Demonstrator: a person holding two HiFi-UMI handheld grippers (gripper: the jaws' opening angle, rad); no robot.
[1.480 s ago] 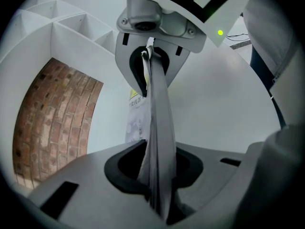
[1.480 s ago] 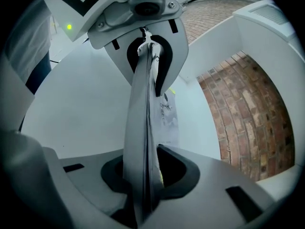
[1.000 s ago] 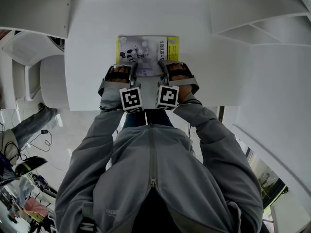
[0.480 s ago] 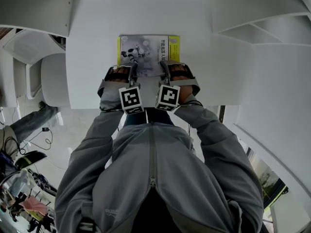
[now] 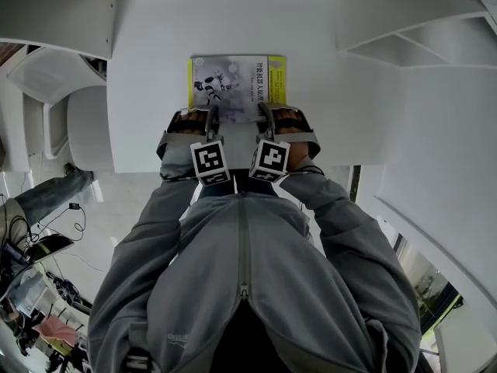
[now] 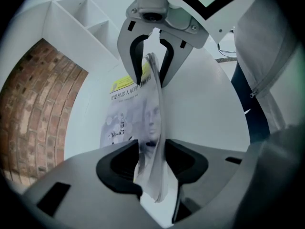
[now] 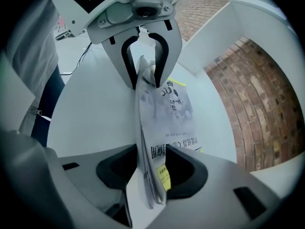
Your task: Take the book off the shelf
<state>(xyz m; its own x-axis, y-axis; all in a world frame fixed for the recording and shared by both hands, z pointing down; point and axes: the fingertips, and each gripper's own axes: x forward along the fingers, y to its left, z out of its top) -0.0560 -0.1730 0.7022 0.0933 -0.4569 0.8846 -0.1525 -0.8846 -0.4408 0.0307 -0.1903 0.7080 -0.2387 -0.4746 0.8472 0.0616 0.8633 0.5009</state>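
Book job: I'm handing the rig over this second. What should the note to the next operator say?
Left hand-held gripper: jaws apart around the book's near edge, not pressing on it.
Right hand-held gripper: jaws opening, the same edge between them.
Book: lying flat, cover up, on the white table, off the shelf.
Done: book looks taken down and set on the table.
Left: probably just draw both grippers back off the edge without dragging the book.
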